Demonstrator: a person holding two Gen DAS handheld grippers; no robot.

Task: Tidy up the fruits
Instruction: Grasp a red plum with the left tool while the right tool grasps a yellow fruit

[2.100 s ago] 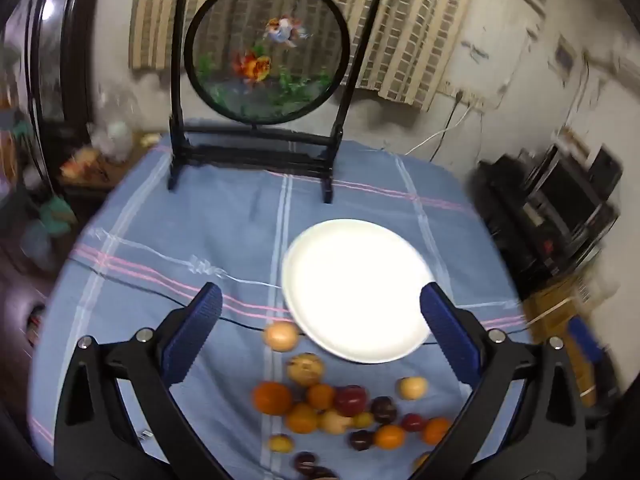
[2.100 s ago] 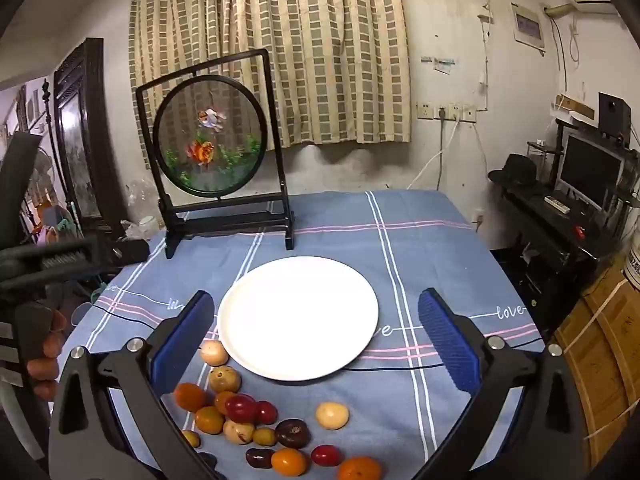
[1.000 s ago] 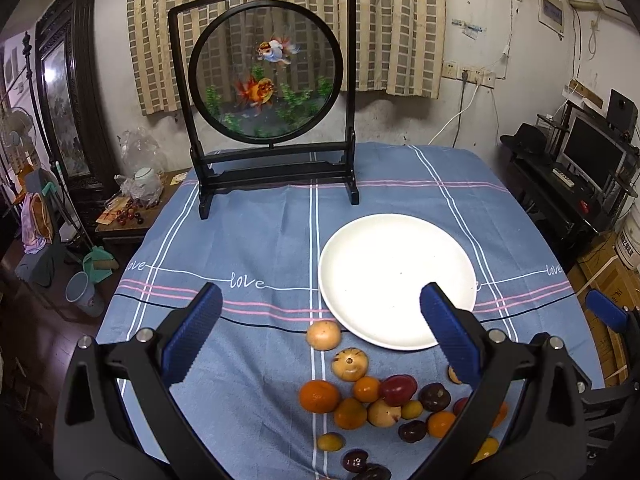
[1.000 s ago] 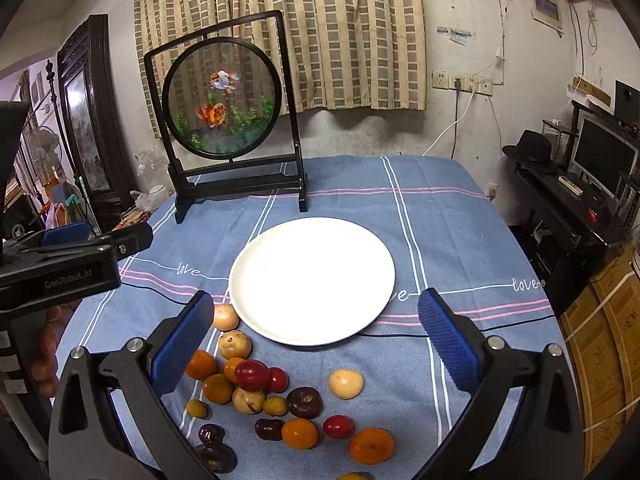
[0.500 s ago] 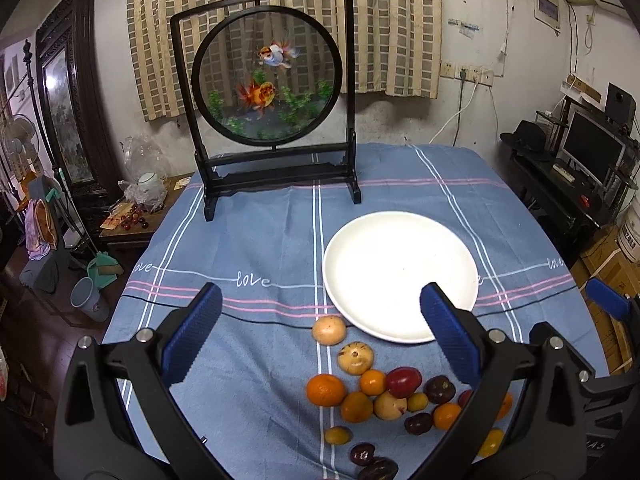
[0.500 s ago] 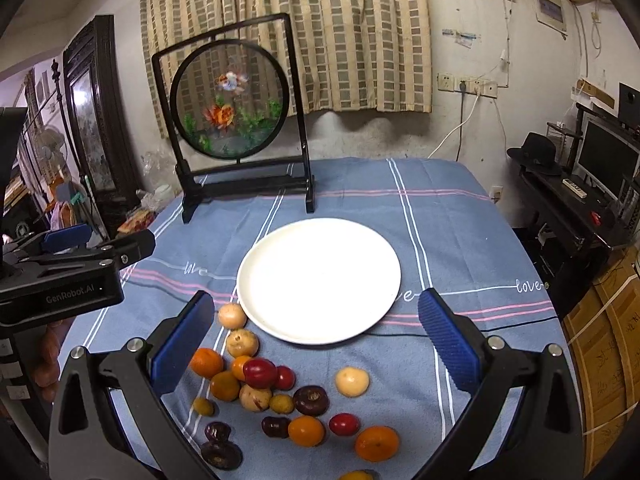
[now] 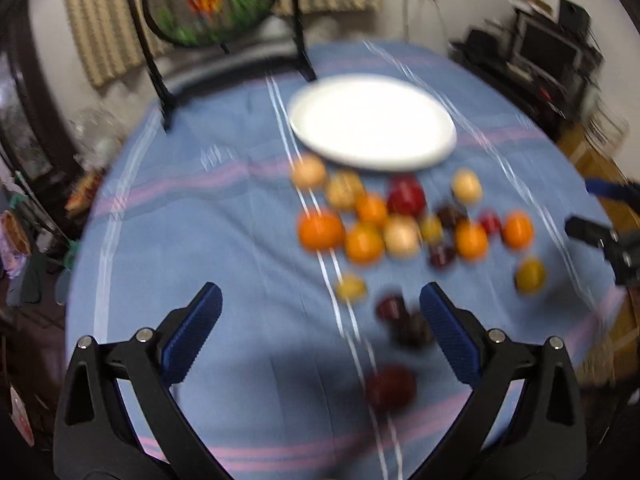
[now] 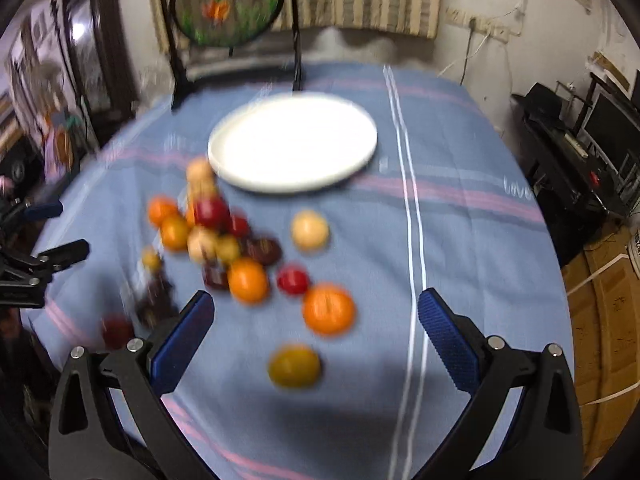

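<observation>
1. The left gripper [image 7: 320,330] hangs above the blue striped tablecloth [image 7: 208,240] with its two blue-padded fingers spread wide and nothing between them.
2. The right gripper [image 8: 316,328] also has its two fingers wide apart and holds nothing; the tablecloth [image 8: 460,240] lies under it.
3. One white plate [image 7: 372,120] sits on the cloth beyond the fruit, bare of fruit; the right view shows it too [image 8: 294,142].
4. The fruit lies loose on the cloth on the near side of the plate. Both views are blurred, so the count is rough: about eighteen pieces.
5. About five are orange, among them a large orange [image 8: 329,309] between the right gripper's fingers.
6. One yellow-green fruit [image 8: 294,366] lies nearest the right gripper, apart from the cluster.
7. About three are pale tan, one [image 8: 310,230] lying apart to the right of the cluster.
8. One dark red fruit [image 7: 390,388] lies alone near the left gripper's right finger.
9. One round framed goldfish screen [image 7: 212,4] stands at the far edge of the table.
</observation>
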